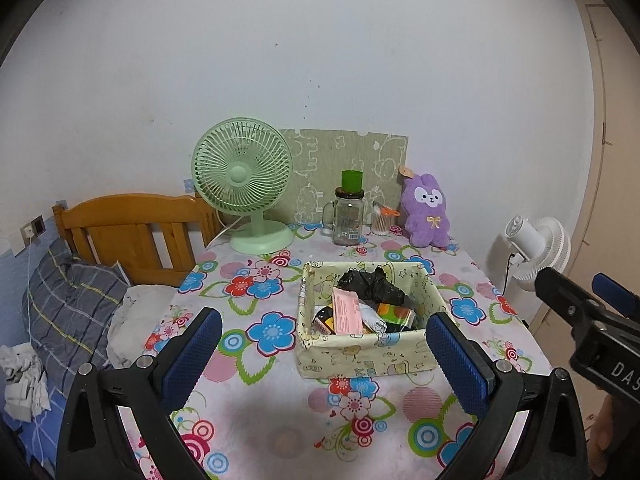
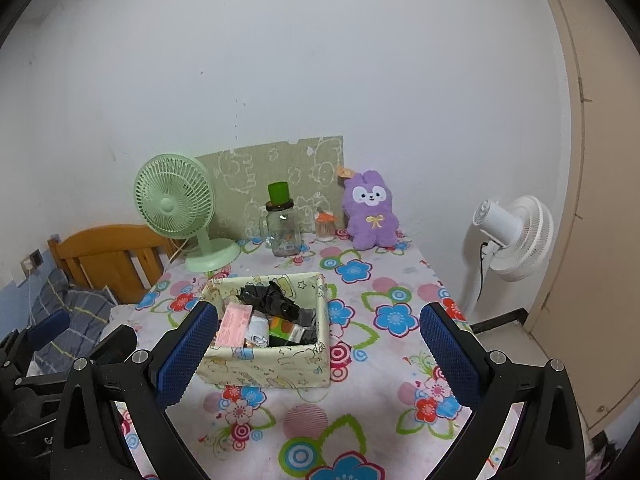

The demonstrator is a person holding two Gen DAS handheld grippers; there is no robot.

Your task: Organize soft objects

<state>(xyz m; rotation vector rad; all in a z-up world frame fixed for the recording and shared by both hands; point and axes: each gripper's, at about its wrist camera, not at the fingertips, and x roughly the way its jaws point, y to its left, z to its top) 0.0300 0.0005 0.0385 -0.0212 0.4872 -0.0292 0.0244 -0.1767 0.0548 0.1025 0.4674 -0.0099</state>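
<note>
Your table, under a flower-print cloth point(image 1: 280, 412), carries a cream fabric basket point(image 1: 360, 360), mint-green desk fan point(image 1: 244, 184), clear glass jar point(image 1: 349, 218), and purple plush rabbit point(image 1: 427, 210).

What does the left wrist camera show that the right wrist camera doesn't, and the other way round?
Only the left wrist view: the white crumpled cloth on the bed, and most of the plaid pillow.

Only the right wrist view: the white fan's pole and the floor beside the table.

Both: the fabric basket of mixed items, purple plush, green fan, glass jar, and open, empty left gripper and right gripper.
</note>
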